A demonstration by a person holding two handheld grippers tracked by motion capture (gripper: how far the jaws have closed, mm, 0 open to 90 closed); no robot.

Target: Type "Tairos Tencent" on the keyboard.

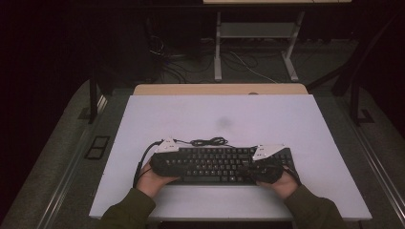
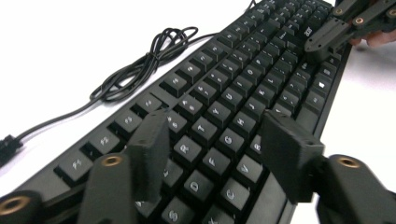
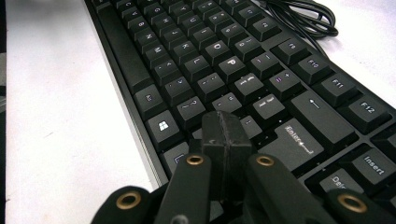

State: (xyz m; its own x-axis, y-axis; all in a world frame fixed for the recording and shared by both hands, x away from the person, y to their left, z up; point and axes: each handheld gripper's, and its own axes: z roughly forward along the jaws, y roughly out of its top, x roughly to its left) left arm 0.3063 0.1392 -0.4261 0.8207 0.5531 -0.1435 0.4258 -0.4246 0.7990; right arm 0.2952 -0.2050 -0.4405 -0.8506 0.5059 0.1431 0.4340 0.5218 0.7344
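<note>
Near the front edge of the white table (image 1: pixel 305 124) lies the black keyboard (image 1: pixel 217 164) (its cable (image 2: pixel 140 65) coiled just behind). Over its left end the left gripper (image 2: pixel 215 140) stands released, jaws apart above the keys; the right gripper (image 3: pixel 226 133) is clenched empty over the right end.

From my seat, the white tabletop (image 1: pixel 267 114) carries a faint grey smudge (image 1: pixel 223 123) near its middle. Beyond the tabletop's far edge I see a strip of bare wood (image 1: pixel 219 89), then a white metal frame (image 1: pixel 258 43) standing on the dark floor, with loose cables (image 1: pixel 191 67) trailing just left of that frame. Left of the tabletop, a floor socket plate (image 1: pixel 97 147) sits in the carpet.
</note>
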